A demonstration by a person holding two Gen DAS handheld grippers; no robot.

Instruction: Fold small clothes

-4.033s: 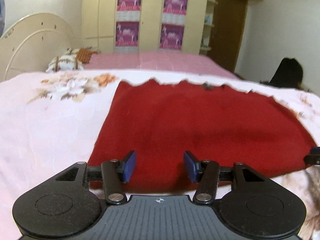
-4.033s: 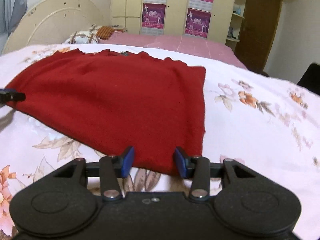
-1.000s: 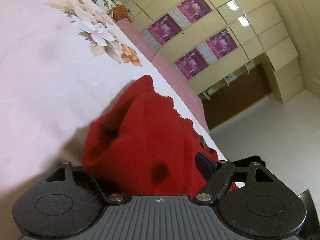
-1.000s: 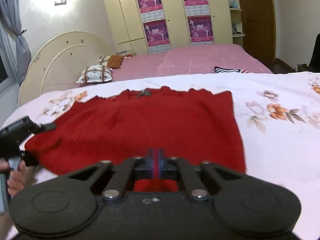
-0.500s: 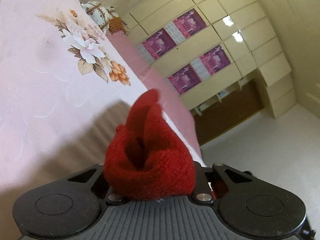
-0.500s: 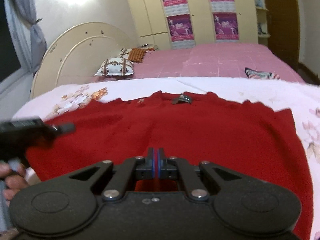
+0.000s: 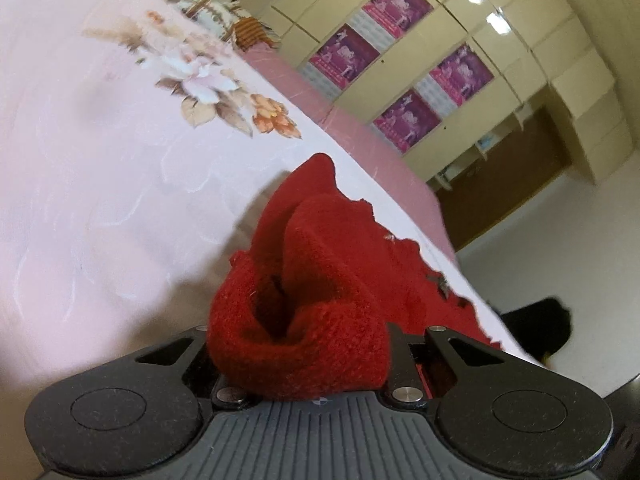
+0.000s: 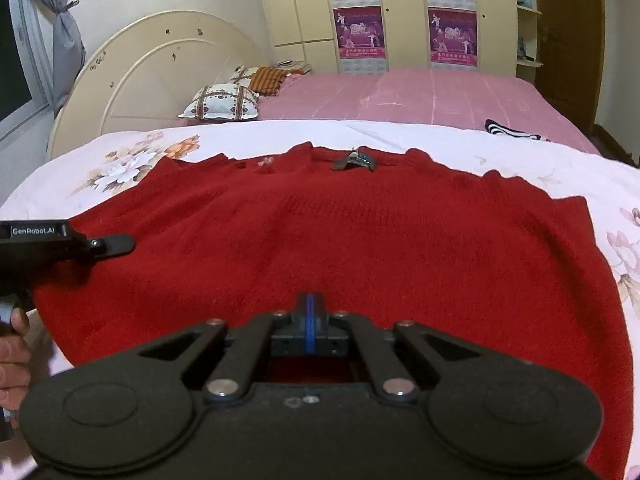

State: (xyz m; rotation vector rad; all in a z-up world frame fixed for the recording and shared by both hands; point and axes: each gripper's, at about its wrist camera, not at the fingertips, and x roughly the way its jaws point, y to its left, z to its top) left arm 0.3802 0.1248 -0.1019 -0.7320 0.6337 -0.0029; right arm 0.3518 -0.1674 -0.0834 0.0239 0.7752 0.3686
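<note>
A red knitted garment (image 8: 320, 232) lies spread flat on the floral bedspread (image 8: 520, 148), with a small dark clip (image 8: 354, 161) at its far edge. In the left wrist view my left gripper (image 7: 300, 340) is shut on a bunched fold of the red garment (image 7: 320, 280), which hides the pads. The right wrist view shows that left gripper (image 8: 116, 243) at the garment's left edge. My right gripper (image 8: 310, 320) is shut, its blue pads pressed together over the middle of the near hem. No cloth shows between them.
A person's hand (image 8: 12, 344) holds the left tool at the frame's left edge. Behind are a round headboard (image 8: 160, 80), pillows (image 8: 224, 102), a pink sheet with a striped item (image 8: 508, 128) and a wardrobe (image 8: 400, 12). A dark object (image 7: 536, 324) sits beyond the bed.
The left jaws closed on the garment's left edge and now hold it bunched. My right gripper slid left along the near hem toward the middle, staying shut.
</note>
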